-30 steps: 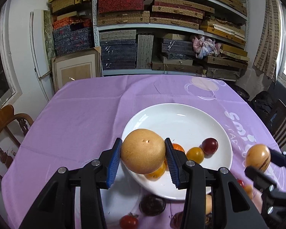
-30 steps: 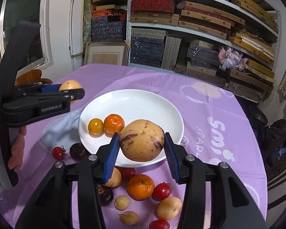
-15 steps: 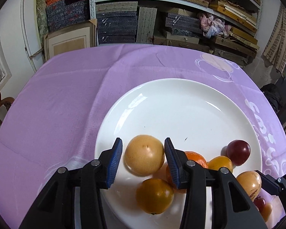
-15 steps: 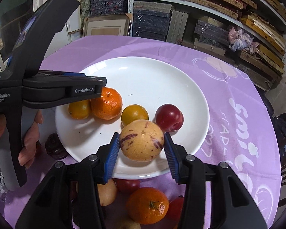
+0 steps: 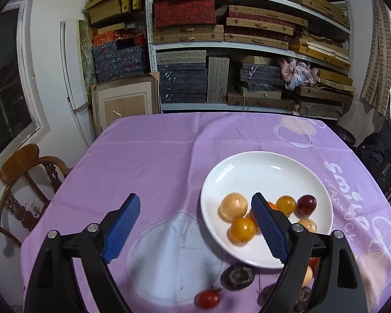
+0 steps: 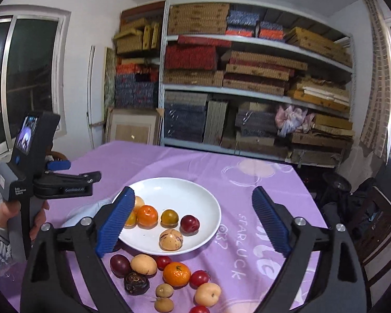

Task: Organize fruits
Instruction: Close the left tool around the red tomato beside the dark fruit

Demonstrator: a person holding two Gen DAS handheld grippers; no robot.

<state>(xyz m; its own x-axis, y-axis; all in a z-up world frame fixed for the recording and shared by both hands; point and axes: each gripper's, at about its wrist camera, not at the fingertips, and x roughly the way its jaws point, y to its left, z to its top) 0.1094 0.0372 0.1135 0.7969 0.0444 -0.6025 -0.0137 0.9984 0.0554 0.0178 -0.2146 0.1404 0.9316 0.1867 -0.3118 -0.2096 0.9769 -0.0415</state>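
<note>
A white plate (image 5: 268, 167) (image 6: 185, 190) on the purple tablecloth holds several fruits: a pale round pear (image 5: 233, 206), a yellow tomato (image 5: 242, 230), an orange (image 6: 147, 216), a dark red plum (image 6: 189, 223) and a purple-streaked yellow fruit (image 6: 171, 239). My left gripper (image 5: 195, 229) is open and empty, raised left of the plate. My right gripper (image 6: 193, 224) is open and empty, raised above the plate's near side. The left gripper also shows in the right wrist view (image 6: 73, 177).
Several loose fruits lie on the cloth in front of the plate: an orange (image 6: 176, 274), cherry tomatoes (image 6: 199, 278), a dark wrinkled fruit (image 6: 136, 283), a pale pear (image 6: 143, 264). A wooden chair (image 5: 20, 177) stands at the left; shelves of boxes (image 5: 221, 52) stand behind.
Both grippers opened and pulled back and up. The pear from the left and the streaked fruit from the right now rest on the plate.
</note>
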